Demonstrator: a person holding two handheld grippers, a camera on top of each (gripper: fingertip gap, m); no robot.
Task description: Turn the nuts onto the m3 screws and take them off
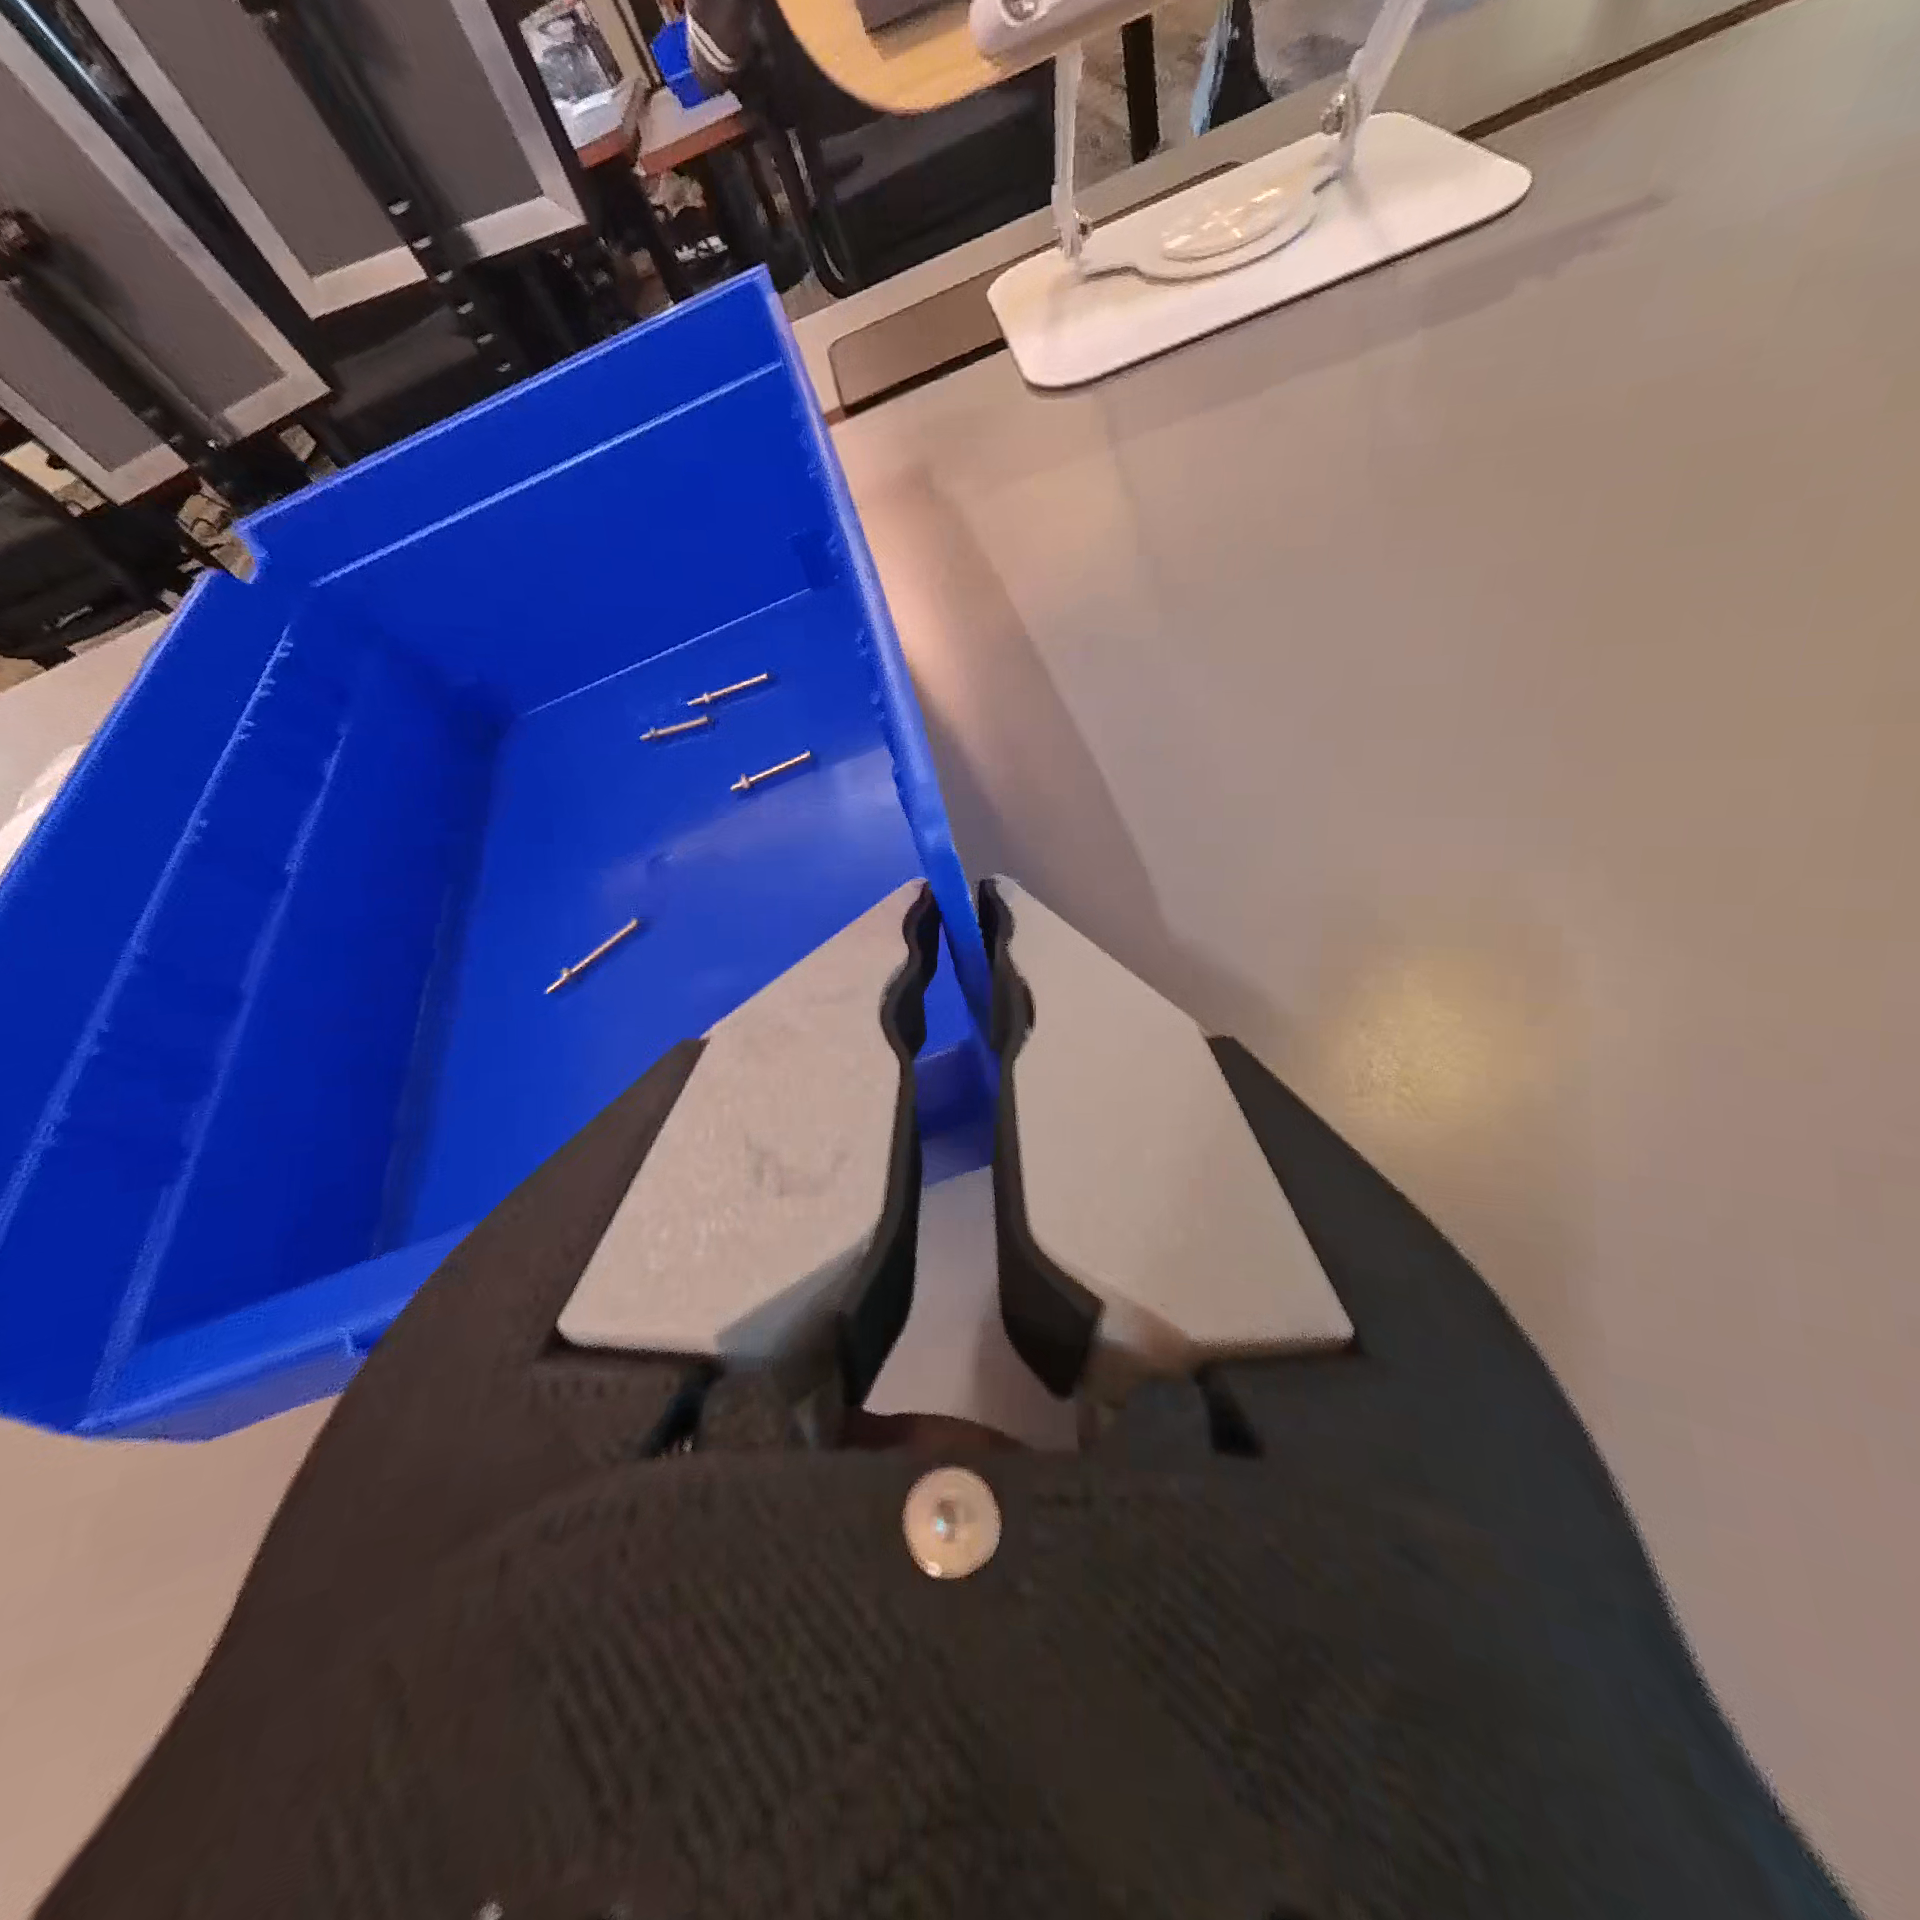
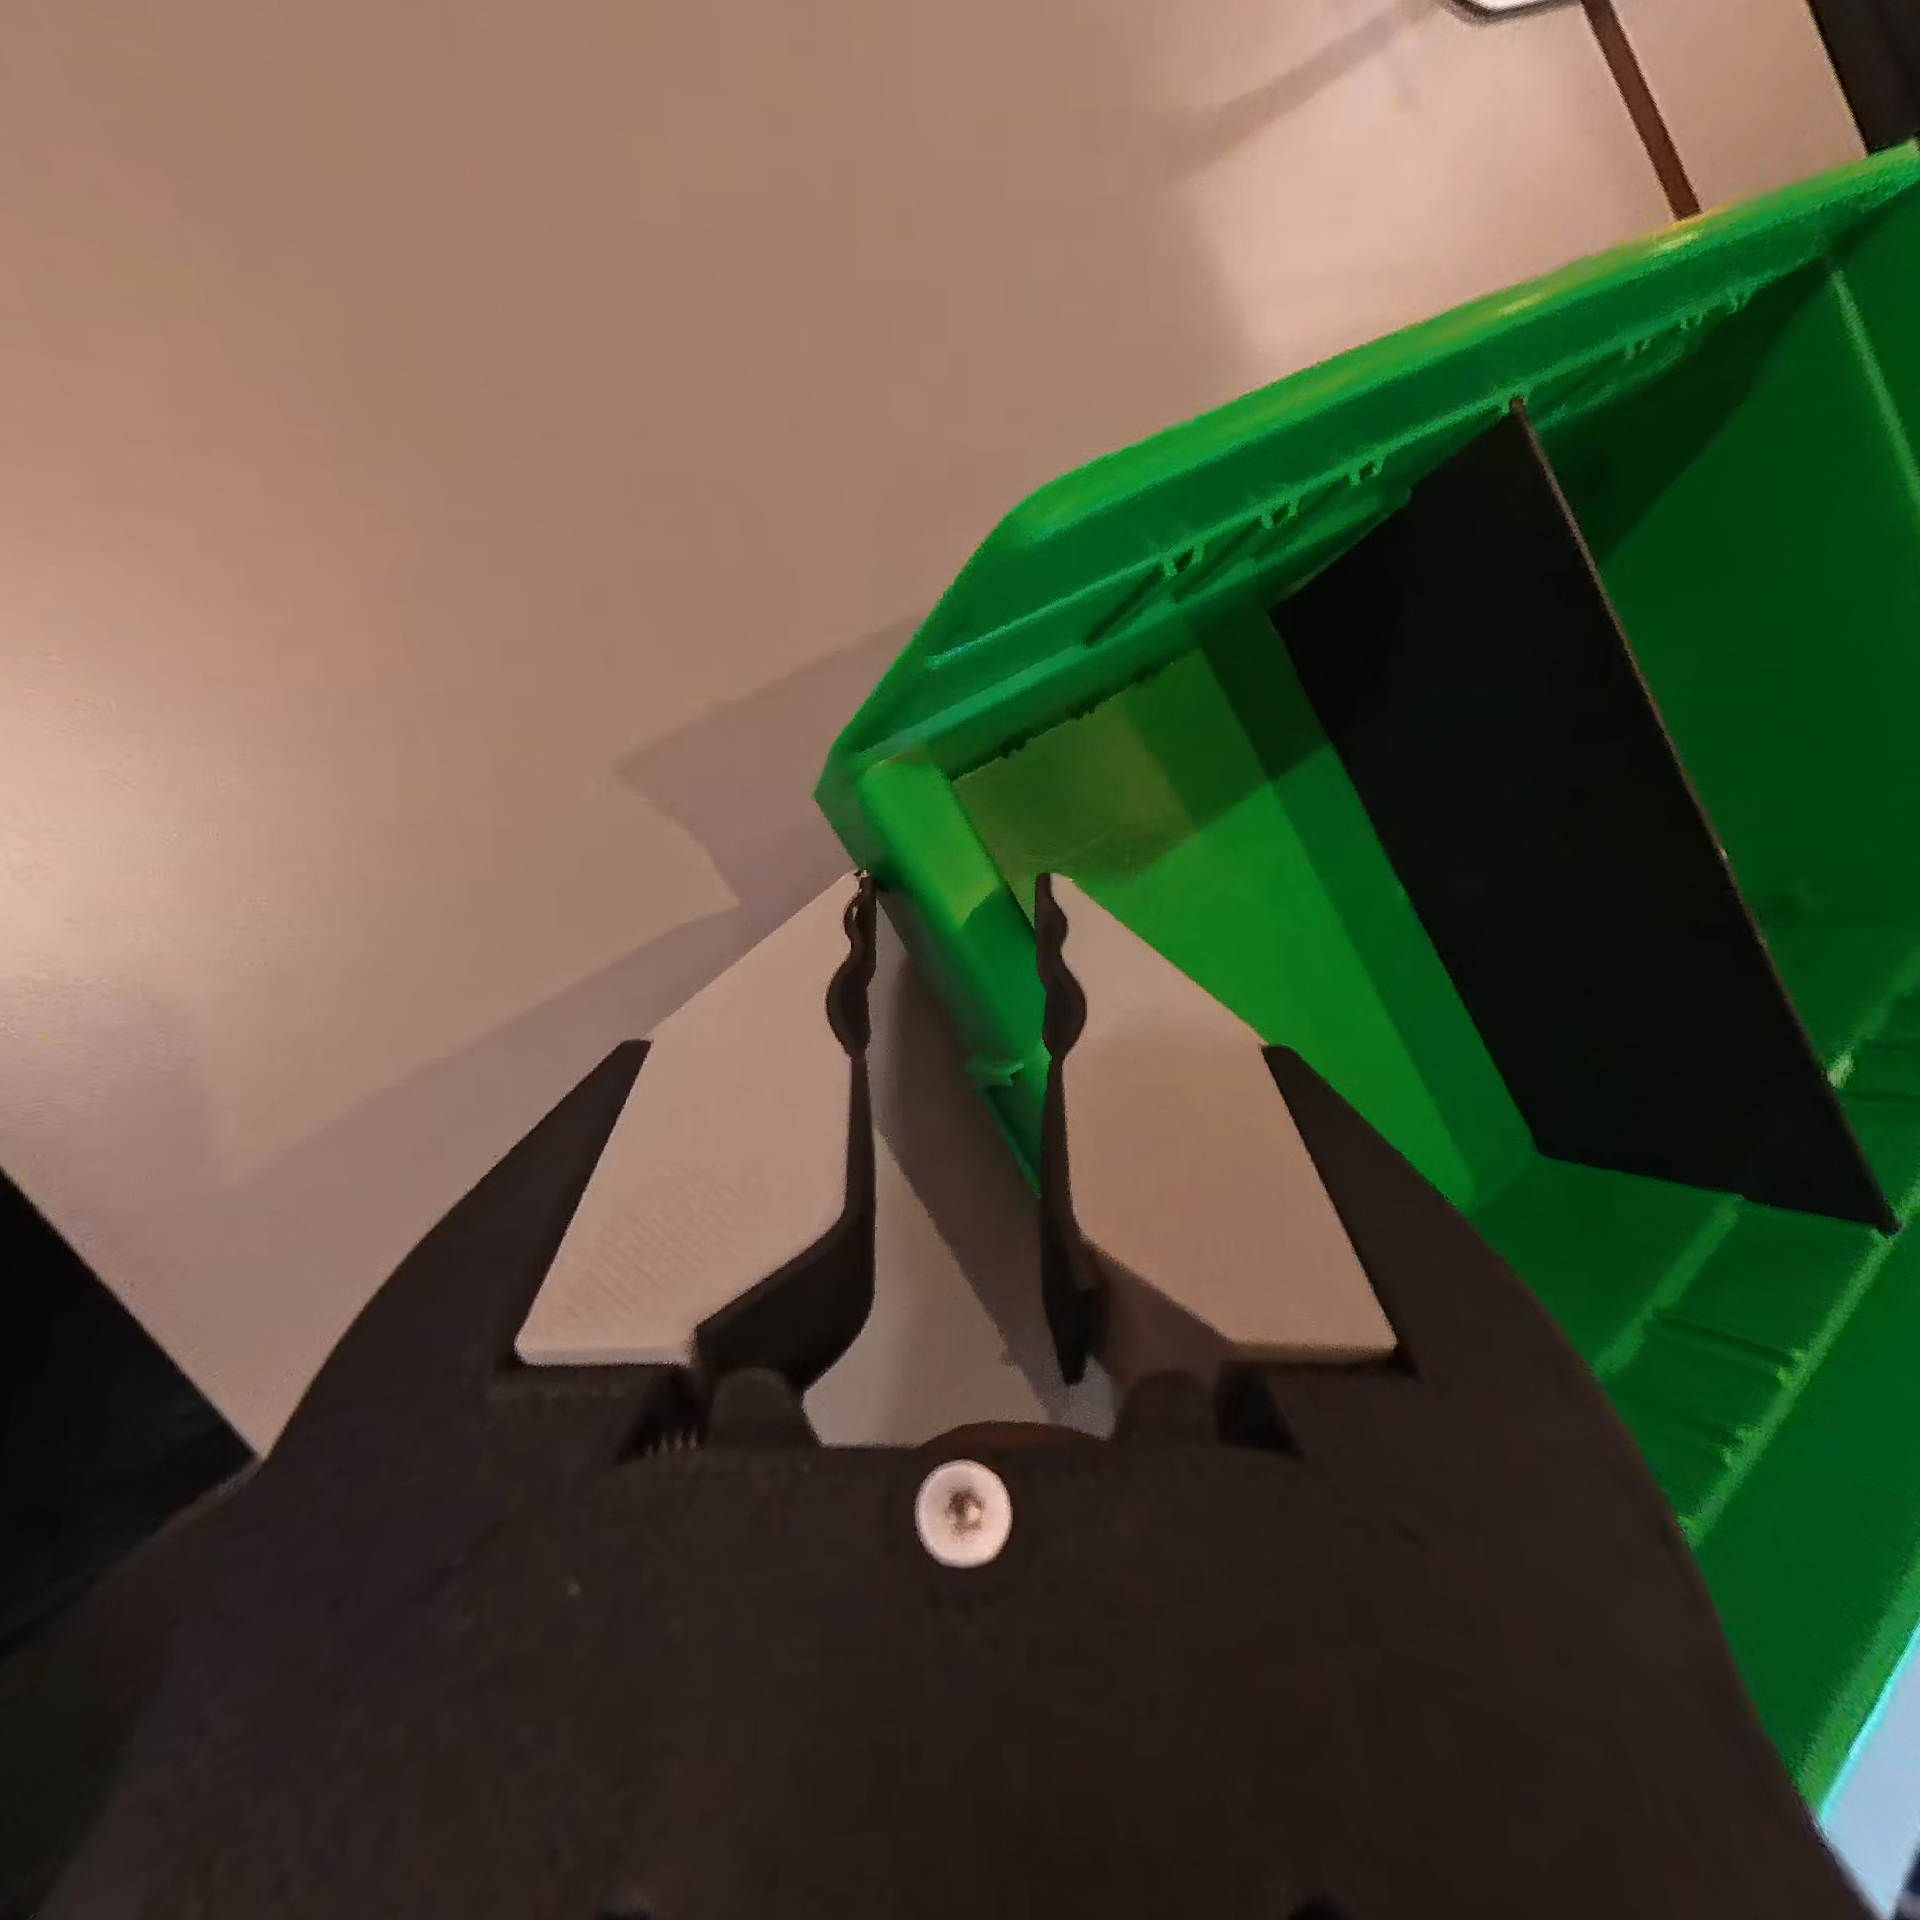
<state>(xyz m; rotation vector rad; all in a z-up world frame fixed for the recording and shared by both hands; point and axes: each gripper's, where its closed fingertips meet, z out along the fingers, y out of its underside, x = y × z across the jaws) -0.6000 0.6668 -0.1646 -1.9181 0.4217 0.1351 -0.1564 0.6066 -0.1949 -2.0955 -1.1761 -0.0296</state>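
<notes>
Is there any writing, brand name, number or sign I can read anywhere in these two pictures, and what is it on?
None can be read.
Blue bin: plain walls, only a small dark patch on the right wall with nothing legible.
Green bin: no marking; its black divider is blank.
White stand: faint marks on its round disc, too blurred to read.
Left gripper and right gripper: no lettering.

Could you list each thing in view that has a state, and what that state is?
left gripper: slightly open, empty, above the blue bin's wall.
right gripper: open, empty, astride the green bin's corner.
blue bin: upright, four screws lying loose inside.
green bin: black divider slotted in.
</notes>
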